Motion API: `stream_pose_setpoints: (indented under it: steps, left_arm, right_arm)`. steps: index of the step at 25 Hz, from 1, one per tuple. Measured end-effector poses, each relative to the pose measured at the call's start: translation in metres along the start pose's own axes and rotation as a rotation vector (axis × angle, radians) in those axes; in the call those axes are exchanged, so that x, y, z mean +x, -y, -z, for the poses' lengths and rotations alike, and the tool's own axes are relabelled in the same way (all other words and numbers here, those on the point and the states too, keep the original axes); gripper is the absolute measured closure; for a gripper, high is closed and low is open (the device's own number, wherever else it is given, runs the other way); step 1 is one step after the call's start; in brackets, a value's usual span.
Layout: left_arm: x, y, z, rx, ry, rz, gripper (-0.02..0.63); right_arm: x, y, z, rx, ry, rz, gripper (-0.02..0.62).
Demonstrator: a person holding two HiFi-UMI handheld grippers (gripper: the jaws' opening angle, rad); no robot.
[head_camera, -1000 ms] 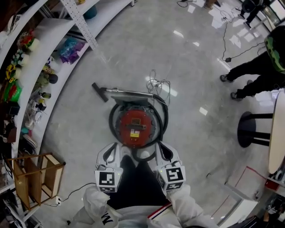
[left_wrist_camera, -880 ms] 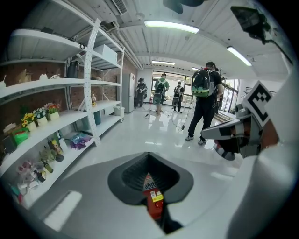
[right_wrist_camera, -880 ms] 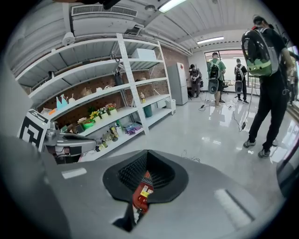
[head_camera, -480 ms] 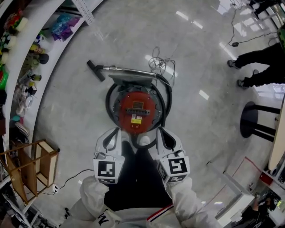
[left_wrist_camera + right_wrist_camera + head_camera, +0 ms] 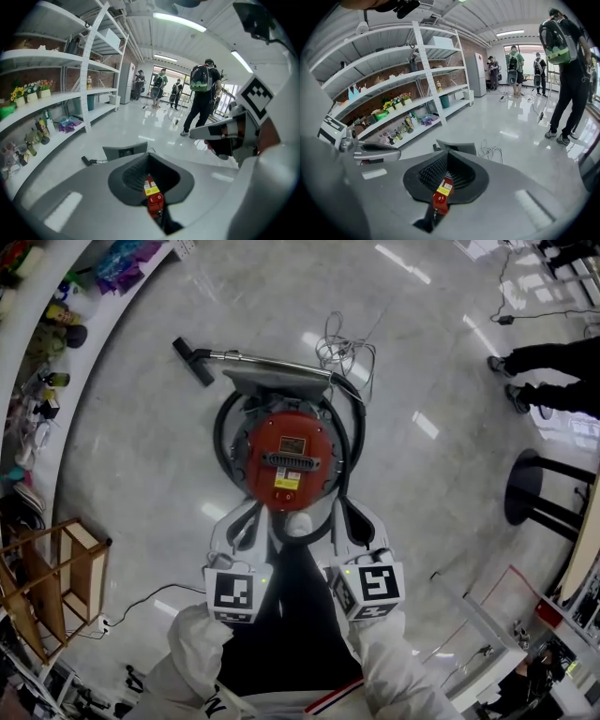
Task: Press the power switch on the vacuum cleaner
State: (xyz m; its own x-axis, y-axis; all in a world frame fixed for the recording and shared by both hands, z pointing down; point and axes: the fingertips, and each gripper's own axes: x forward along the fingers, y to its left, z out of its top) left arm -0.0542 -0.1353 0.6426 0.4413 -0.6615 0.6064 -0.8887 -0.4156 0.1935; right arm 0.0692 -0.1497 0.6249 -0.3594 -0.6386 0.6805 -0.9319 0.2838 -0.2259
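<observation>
Glossy grey floor [image 5: 141, 456]; shelving [image 5: 389, 77] off left of the vacuum cleaner [image 5: 289, 454]. Left gripper [image 5: 246, 521] and right gripper [image 5: 345, 519] hang above its near edge, apart from it. Both jaw pairs closed together, empty. Red power switch [image 5: 155, 198] on its top, untouched.

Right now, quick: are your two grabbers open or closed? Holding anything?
Left gripper: closed, holding nothing.
Right gripper: closed, holding nothing.
</observation>
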Motion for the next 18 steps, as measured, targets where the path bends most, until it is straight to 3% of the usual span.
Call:
stream_pose_setpoints:
  steps: [18]
  left_arm:
    - [0.044, -0.012, 0.047, -0.005, -0.076, 0.04, 0.606]
  right_arm:
    - [0.045, 0.002, 0.038, 0.018, -0.054, 0.003, 0.595]
